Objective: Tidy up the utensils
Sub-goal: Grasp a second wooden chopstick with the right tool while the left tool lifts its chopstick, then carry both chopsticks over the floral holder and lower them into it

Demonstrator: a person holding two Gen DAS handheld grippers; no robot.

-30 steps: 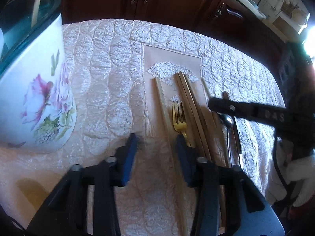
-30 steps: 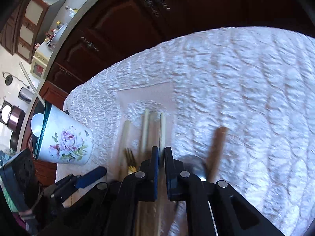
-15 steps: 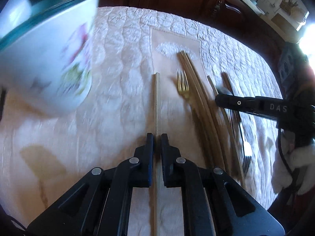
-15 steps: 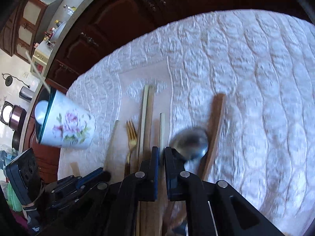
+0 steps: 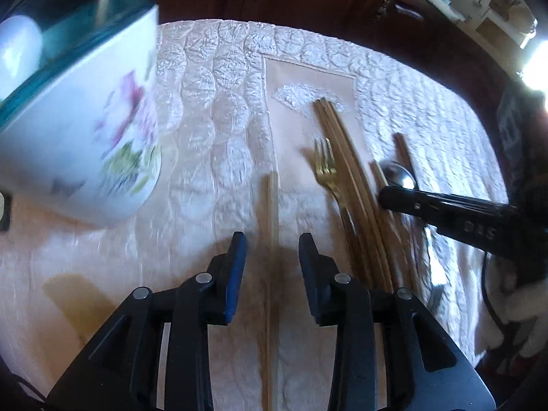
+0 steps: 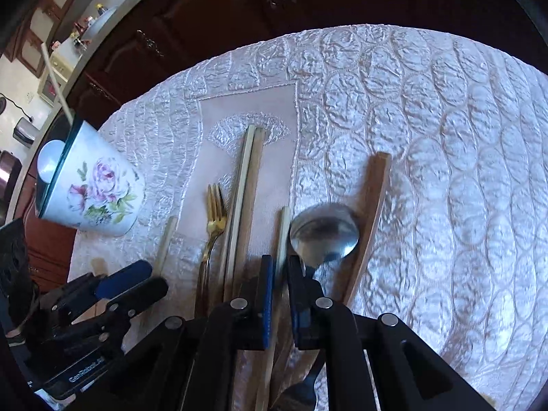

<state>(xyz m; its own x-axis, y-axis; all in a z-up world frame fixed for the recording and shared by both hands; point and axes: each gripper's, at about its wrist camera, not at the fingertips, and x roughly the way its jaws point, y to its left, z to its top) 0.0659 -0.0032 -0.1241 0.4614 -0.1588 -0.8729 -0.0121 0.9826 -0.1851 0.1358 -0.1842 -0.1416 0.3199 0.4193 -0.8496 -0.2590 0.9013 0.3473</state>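
Left wrist first: floral cup (image 5: pixel 78 144) at far left on the quilted bench (image 5: pixel 212 109), fork (image 5: pixel 325 167) and paired sticks right; left tongs (image 5: pixel 272 250) just opened, released, a lone chopstick (image 5: pixel 272 212) lying loose between them. Right wrist: right tongs (image 6: pixel 280 274) nearly clenched around another chopstick (image 6: pixel 283 236), spoon (image 6: pixel 323 236) just right.

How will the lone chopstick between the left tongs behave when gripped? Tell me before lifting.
The chopstick looks thin, straight and wooden, so it is probably stiff and light. Its narrow shaft may slip or pivot between the pads. Lying on the puffy quilted cloth, it seems unlikely to roll far.
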